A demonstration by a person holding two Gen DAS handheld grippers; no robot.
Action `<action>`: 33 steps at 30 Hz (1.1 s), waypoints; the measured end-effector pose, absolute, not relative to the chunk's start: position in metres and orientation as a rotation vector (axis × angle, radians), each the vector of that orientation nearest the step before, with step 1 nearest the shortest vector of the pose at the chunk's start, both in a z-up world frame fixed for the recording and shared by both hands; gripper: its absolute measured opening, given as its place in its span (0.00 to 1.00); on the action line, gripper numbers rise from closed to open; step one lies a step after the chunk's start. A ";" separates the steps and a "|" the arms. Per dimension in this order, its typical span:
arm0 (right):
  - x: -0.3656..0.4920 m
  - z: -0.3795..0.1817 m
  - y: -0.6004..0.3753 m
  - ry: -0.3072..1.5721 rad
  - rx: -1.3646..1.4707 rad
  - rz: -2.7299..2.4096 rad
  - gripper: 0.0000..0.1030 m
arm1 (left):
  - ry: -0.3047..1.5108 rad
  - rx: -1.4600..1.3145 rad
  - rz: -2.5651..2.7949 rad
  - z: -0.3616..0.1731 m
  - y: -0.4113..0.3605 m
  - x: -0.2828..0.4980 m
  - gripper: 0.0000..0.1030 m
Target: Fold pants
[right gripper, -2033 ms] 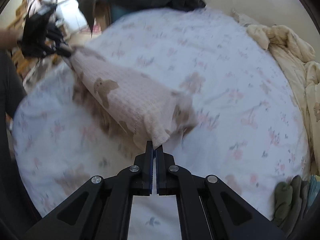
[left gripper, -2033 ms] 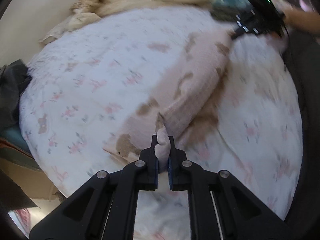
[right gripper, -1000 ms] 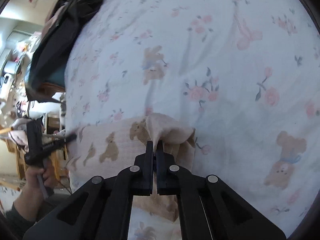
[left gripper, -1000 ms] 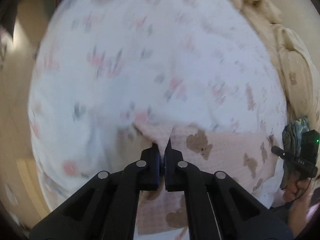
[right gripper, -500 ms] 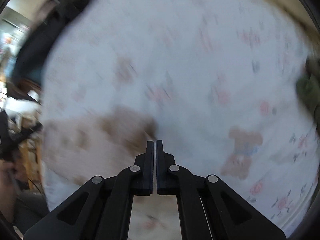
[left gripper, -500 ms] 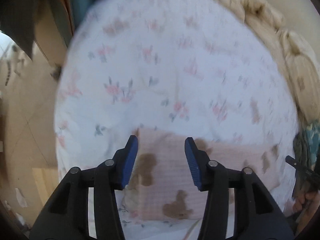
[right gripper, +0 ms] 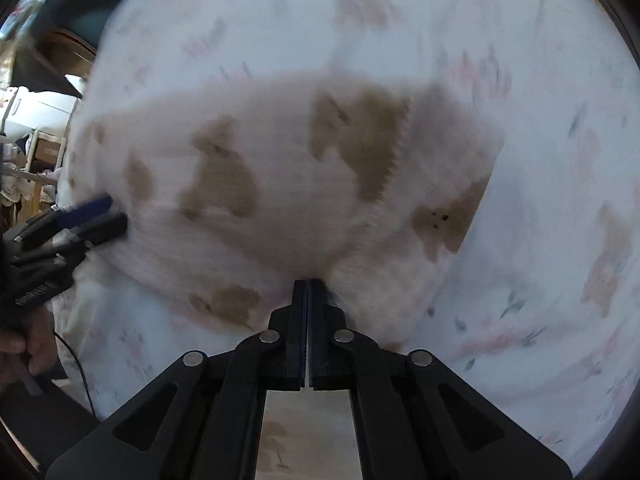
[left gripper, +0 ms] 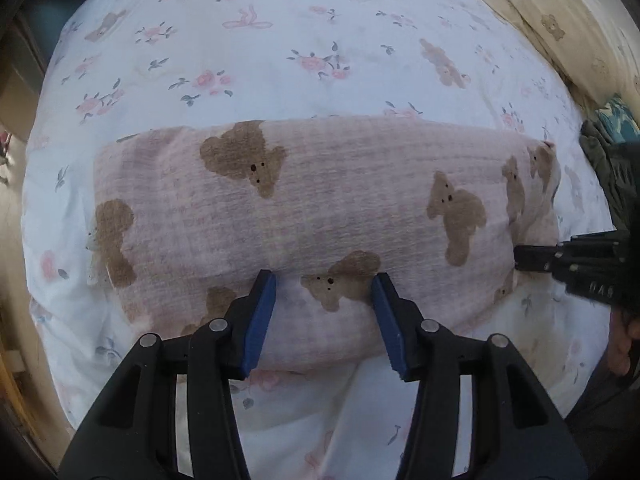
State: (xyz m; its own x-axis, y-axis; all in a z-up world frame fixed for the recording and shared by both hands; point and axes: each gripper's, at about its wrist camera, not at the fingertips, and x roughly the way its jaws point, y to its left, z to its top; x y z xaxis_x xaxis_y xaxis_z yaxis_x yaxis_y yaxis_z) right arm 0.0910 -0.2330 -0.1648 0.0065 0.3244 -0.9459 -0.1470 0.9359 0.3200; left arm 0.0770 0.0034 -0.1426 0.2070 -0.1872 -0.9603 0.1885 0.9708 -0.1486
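here, folded pants (left gripper: 320,208) edges squared, bedsheet (left gripper: 280,40) bare around

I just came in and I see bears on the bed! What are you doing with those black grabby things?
A person is folding a pair of pink pants with brown teddy bears on them. The pants lie flat in a folded strip on the flowery bedsheet. The left hand-held gripper hovers over their near edge; its jaws are opening and pinch nothing. The right hand-held gripper is shut at the other end, its tips at the cloth's edge; the blur hides whether it pinches any fabric.
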 end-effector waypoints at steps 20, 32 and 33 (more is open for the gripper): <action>0.132 -0.154 -0.336 1.340 0.653 0.344 0.83 | 1.198 -0.519 0.009 -0.121 0.144 0.124 0.81; 0.136 -0.173 -0.303 1.395 0.539 0.363 0.83 | 1.291 -0.308 -0.131 -0.147 0.100 0.131 0.67; 0.137 -0.175 -0.302 1.400 0.516 0.358 0.82 | 1.296 -0.271 -0.125 -0.149 0.095 0.132 0.56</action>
